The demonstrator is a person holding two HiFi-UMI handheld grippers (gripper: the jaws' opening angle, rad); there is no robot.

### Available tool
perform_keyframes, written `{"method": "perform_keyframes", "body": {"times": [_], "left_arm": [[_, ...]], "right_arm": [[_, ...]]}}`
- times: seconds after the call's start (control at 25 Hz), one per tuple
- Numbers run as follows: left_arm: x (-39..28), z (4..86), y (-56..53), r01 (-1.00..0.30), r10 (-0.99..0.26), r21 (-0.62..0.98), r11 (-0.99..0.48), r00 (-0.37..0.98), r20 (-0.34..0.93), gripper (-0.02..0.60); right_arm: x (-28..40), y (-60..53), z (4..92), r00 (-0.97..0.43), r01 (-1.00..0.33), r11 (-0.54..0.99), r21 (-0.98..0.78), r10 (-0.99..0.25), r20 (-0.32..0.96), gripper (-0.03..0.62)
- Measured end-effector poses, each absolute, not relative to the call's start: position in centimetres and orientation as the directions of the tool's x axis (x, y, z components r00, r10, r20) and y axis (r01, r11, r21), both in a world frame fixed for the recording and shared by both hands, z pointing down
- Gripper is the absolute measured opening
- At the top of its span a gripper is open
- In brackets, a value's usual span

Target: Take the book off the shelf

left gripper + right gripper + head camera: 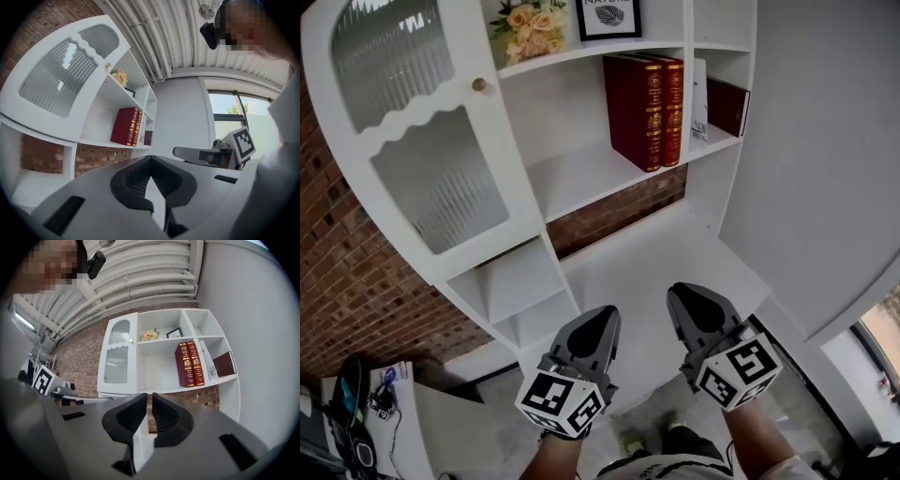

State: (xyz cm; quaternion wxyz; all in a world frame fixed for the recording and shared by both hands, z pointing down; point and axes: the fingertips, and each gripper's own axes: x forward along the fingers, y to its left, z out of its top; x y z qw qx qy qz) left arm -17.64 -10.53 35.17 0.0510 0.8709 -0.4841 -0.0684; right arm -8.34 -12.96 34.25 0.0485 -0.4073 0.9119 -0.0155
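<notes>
Both grippers sit low, closest to us, side by side. On the left gripper (pixel 592 328) the jaws are squeezed together with nothing in them. The right gripper (pixel 694 305) is the same, pressed together and holding nothing. Two red books (pixel 645 108) stand up straight on the white shelf (pixel 581 178), touching each other. They are up at 12 o'clock from the jaws and well apart from them. A dark book (pixel 728 105) leans in the next box, at 3 o'clock from the red ones.
</notes>
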Motion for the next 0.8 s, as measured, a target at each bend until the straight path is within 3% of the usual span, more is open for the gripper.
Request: {"method": "perform_keyframes", "body": {"times": [0.24, 0.44, 0.8], "left_arm": [[-18.4, 34.7, -14.0, -0.851, -0.861, 0.129, -0.508, 0.505, -0.062, 0.011], [-19.3, 33.9, -17.5, -0.873, -0.882, 0.131, -0.471, 0.467, -0.057, 0.011], [-17.9, 32.9, -24.4, -0.902, -0.907, 0.101, -0.421, 0.419, -0.039, 0.011]], "right_arm": [[-8.9, -18.4, 33.8, -0.649, -0.753, 0.655, -0.065, -0.755, -0.095, 0.029], [-8.9, -24.2, 32.8, -0.648, -0.752, 0.656, -0.072, -0.755, -0.100, 0.095], [-9.1, -36.9, 30.8, -0.615, -0.788, 0.616, 0.020, -0.783, -0.097, 0.143]]}}
